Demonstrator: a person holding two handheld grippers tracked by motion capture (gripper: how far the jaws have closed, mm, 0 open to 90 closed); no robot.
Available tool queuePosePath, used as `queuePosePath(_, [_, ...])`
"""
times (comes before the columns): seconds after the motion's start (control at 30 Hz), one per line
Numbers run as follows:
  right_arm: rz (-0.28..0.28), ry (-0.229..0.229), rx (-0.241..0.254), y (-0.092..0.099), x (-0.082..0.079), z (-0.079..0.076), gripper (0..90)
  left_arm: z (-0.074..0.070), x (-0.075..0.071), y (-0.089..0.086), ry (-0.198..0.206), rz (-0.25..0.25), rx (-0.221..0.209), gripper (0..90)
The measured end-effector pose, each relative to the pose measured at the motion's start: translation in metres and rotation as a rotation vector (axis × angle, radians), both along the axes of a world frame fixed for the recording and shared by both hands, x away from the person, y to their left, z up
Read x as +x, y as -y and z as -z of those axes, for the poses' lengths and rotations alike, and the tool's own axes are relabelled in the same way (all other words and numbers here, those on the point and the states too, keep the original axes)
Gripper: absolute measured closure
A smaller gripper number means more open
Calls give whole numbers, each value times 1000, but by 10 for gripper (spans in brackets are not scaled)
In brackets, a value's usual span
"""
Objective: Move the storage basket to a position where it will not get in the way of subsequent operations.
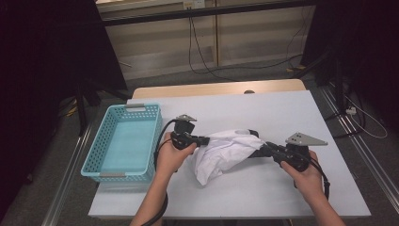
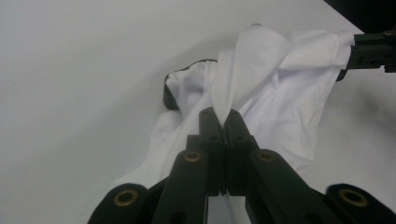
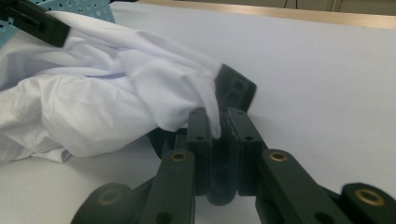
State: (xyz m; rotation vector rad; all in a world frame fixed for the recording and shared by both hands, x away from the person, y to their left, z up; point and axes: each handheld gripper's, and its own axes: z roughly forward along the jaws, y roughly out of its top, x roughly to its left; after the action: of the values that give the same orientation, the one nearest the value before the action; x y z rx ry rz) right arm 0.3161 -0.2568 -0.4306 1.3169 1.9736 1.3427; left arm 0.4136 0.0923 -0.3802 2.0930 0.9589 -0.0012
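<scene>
You had the white shirt (image 1: 221, 155) bunched up in the middle of the table (image 1: 282, 113), strung between your two hands, so its long axis ran roughly left to right across the table, sagging toward you in the middle.

Your left gripper (image 2: 224, 122) was clamped on a pinched-up fold of the cloth at the shirt's left end. In the left gripper view the jaws were pressed together with a peak of fabric rising straight out of them. Your right gripper (image 3: 219, 126) was clenched too, biting a bit of white cloth at the right end, and there was something dark and curved between and behind those jaws, maybe a black hanger (image 3: 236, 88) poking out of the shirt. I couldn't tell exactly what it was.

So both ends were held and the slack lay between them. The blue basket (image 1: 123, 141) sat just off to the left of your left hand (image 1: 171, 157), well apart from the right one. My guess is the next bit came down to that: the shirt was stretched along the same line that pointed at the basket, with your left hand much nearer. If it was headed there, the left end would lead and the right would have to follow without dragging the loose middle.
</scene>
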Motion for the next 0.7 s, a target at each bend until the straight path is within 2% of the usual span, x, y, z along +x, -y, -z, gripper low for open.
queuePosePath(0.2, [29,7,-14,0,3,0,721,0,-1,-11,-14,-28,25,886])
queuePosePath(0.27, [28,7,5,-2,4,-3,621,3,-2,-13,-14,-36,46,886])
queuePosePath(0.47, [-32,25,11,-22,5,-8,529,8,-3,-18,-28,-63,51,883])
queuePosePath(0.57, [-63,25,12,-33,6,-9,490,8,-4,-18,-33,-51,59,883])
queuePosePath(0.67, [-78,5,2,-44,8,-8,421,10,-6,-17,-31,-58,64,883])
queuePosePath(0.7, [-78,4,-8,-47,9,-7,424,10,-6,-18,-33,-56,66,882])
